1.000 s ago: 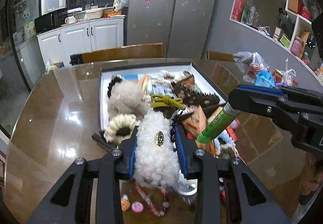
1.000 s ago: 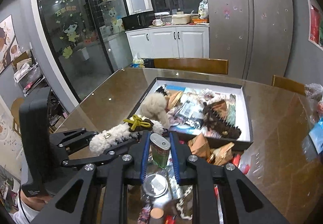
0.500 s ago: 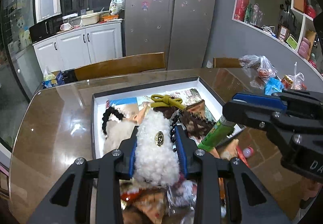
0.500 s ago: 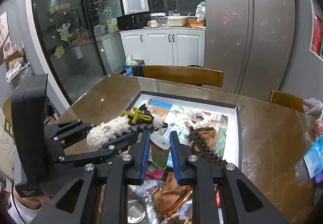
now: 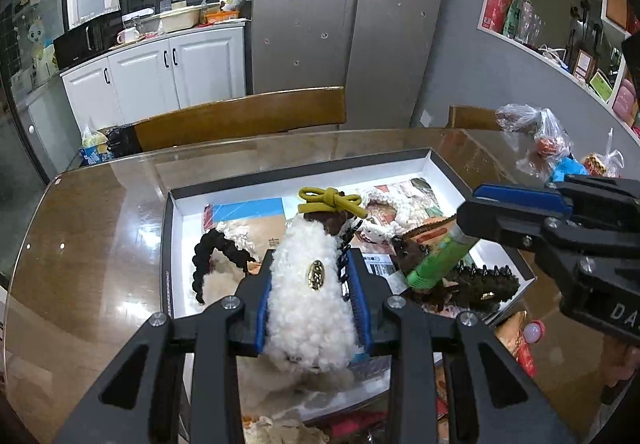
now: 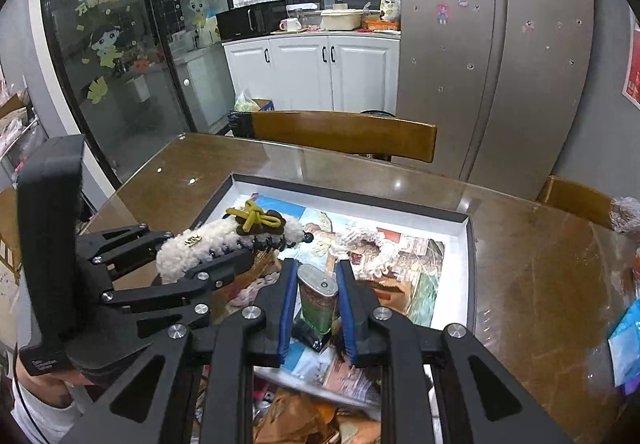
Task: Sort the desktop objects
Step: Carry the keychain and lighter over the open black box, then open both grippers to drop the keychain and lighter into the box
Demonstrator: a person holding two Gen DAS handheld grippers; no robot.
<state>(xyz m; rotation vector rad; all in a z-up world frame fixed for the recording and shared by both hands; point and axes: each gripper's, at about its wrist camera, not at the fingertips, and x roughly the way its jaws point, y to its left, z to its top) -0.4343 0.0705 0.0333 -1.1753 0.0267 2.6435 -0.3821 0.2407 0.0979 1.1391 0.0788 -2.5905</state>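
Note:
My left gripper (image 5: 312, 264) is shut on a white fluffy hair clip (image 5: 310, 300) with a gold badge and an olive bow (image 5: 330, 200). It holds the clip above the white box (image 5: 304, 172). The clip also shows in the right wrist view (image 6: 216, 244). My right gripper (image 6: 316, 276) is shut on a green tube (image 6: 318, 300) with a silver cap, over the box's near part. The tube (image 5: 438, 264) and the right gripper (image 5: 472, 219) show at the right of the left wrist view.
The white box (image 6: 460, 219) with a dark rim holds hair clips, a brown claw clip (image 5: 480, 284), a black scrunchie (image 5: 204, 260) and printed cards. Loose packets (image 6: 304, 416) lie in front of it. Plastic bags (image 5: 536, 135) sit at the table's right. A wooden chair (image 6: 344, 131) stands behind.
Both grippers have moved forward over the box with their objects still held. The loose clutter in front of the box has slid down out of view.

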